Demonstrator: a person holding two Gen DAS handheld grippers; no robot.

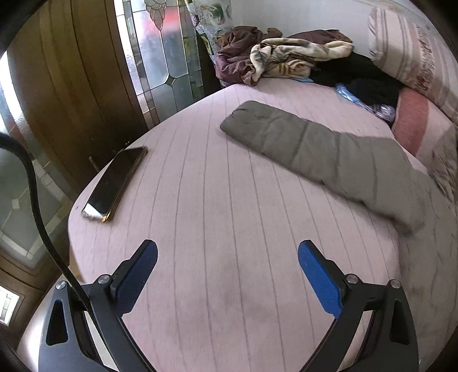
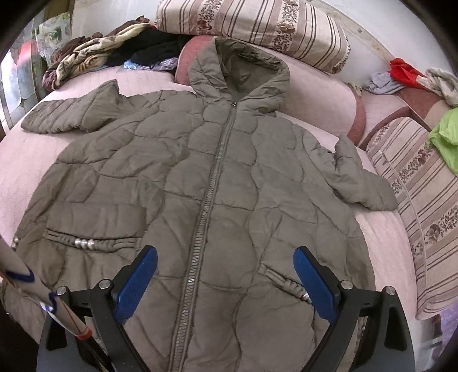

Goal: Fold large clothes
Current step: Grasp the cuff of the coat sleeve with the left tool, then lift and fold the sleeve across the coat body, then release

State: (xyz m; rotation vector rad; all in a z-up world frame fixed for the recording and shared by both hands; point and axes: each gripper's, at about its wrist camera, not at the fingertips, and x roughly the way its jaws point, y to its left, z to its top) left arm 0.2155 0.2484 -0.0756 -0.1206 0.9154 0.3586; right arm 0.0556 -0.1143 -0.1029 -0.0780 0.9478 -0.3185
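I see the olive quilted jacket (image 2: 200, 177) lying flat on the pink bed cover (image 2: 320, 94), front side up, with the zipper (image 2: 211, 177) closed and running down the middle. Its hood (image 2: 240, 68) points to 12 o'clock and rests against a pink bolster (image 2: 356, 114). One sleeve (image 2: 71, 111) stretches out toward 10 o'clock, the other sleeve (image 2: 360, 180) bends toward 3 o'clock. A pocket with silver beads (image 2: 84, 243) sits at 8 o'clock in the right wrist view.

My right gripper (image 2: 226, 280) hangs above the lower part of the jacket, its blue fingers (image 2: 137, 283) wide apart and holding nothing; the zipper passes between them. I cannot tell if they touch the fabric.

My left gripper (image 1: 227, 274) is over the bare bed cover, fingers (image 1: 319, 277) also wide apart and empty. From this view only the jacket's sleeve (image 1: 315, 148) shows, at 1 o'clock, well apart from the fingers. A dark phone (image 1: 114, 183) lies near the bed edge at 10 o'clock.

A striped pillow (image 2: 257, 25) is at 12 o'clock behind the hood, and a heap of crumpled blankets (image 2: 86, 60) lies at 11 o'clock. Some loose cloths, red (image 2: 406, 71) and green (image 2: 446, 134), are at 2 o'clock.
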